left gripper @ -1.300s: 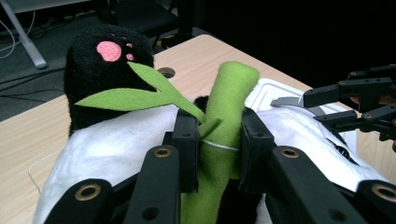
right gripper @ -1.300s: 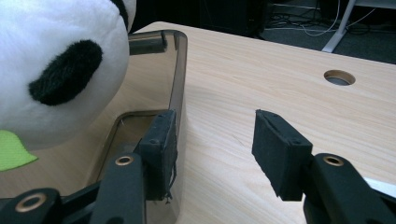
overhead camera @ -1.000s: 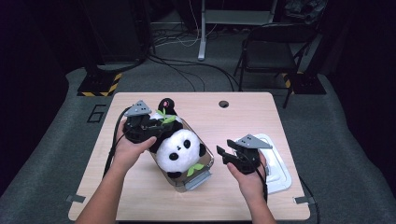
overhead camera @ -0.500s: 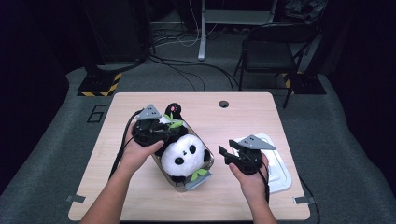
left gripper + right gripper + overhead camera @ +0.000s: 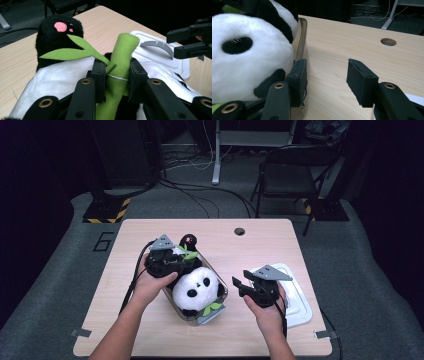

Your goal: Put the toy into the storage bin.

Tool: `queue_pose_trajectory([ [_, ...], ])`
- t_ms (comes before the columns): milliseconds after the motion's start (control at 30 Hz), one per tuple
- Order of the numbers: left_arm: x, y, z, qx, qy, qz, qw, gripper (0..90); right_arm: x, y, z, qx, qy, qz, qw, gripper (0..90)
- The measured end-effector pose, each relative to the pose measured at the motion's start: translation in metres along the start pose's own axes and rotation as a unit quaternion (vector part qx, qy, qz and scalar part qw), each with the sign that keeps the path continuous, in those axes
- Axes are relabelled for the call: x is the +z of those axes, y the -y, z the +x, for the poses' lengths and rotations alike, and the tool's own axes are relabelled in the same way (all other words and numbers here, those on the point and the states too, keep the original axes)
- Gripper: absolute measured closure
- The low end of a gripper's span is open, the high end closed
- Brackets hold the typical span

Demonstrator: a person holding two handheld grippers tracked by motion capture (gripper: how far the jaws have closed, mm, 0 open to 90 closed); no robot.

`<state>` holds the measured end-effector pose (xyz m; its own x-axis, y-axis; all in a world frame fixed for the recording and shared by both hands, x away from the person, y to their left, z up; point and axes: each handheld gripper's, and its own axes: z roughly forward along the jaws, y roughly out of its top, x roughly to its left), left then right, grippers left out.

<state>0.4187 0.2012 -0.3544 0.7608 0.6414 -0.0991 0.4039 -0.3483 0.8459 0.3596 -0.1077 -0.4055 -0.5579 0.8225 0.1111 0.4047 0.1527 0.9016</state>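
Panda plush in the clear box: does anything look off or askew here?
Yes. The panda plush overfills the clear box, bulging above its rim, one black foot sticking out past the far end. The white lid lies apart on the table.

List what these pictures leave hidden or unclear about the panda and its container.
- Panda, high view: its upper body is covered by the left gripper and hand.
- Bamboo stalk, left gripper view: its lower end is cut off by the bottom edge.
- Clear container, right gripper view: the panda hides its inside.
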Motion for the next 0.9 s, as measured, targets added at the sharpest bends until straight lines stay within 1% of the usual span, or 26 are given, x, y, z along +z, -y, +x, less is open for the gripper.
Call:
queue_pose_trajectory([
  [33,0.001,0.000,0.001,-0.005,0.003,-0.002,1.0000,71.1,0.000,0.000,0.000,-0.001,0.000,0.000,1.0000,49.8],
  [133,0.003,0.001,0.002,-0.007,0.007,-0.002,0.9999,70.9,0.002,0.000,0.000,-0.001,-0.001,0.001,1.0000,49.8],
  [200,0.004,0.002,0.002,-0.009,0.006,-0.002,0.9999,70.7,0.002,0.000,0.001,-0.003,-0.002,0.003,1.0000,49.8],
  [233,0.005,0.003,0.003,-0.007,0.005,0.000,1.0000,70.6,0.002,0.000,0.001,-0.003,-0.003,0.004,1.0000,49.8],
  [400,0.009,0.013,0.007,-0.019,0.001,0.004,0.9998,69.1,0.003,0.001,0.002,-0.003,-0.003,0.004,1.0000,49.8],
  [467,0.010,0.016,0.010,-0.027,0.004,0.004,0.9996,69.0,0.004,0.001,0.002,-0.004,-0.003,0.005,1.0000,49.8],
  [533,0.010,0.018,0.012,-0.027,0.005,0.004,0.9996,69.0,0.004,0.001,0.002,-0.005,-0.003,0.006,1.0000,49.8],
  [567,0.011,0.019,0.012,-0.032,0.005,0.005,0.9995,68.9,0.005,0.001,0.003,-0.006,-0.002,0.006,1.0000,49.9],
  [600,0.012,0.021,0.013,-0.031,0.005,0.006,0.9995,68.7,0.005,0.001,0.003,-0.006,-0.002,0.007,1.0000,49.8],
  [733,0.014,0.026,0.017,-0.043,0.008,0.009,0.9990,68.5,0.006,0.002,0.004,-0.006,-0.004,0.009,0.9999,49.8],
  [767,0.015,0.027,0.018,-0.045,0.009,0.007,0.9989,68.5,0.007,0.002,0.004,-0.007,-0.004,0.010,0.9999,49.8],
  [900,0.017,0.029,0.019,-0.048,0.008,0.015,0.9987,68.4,0.007,0.002,0.004,-0.008,-0.005,0.011,0.9999,49.8],
])
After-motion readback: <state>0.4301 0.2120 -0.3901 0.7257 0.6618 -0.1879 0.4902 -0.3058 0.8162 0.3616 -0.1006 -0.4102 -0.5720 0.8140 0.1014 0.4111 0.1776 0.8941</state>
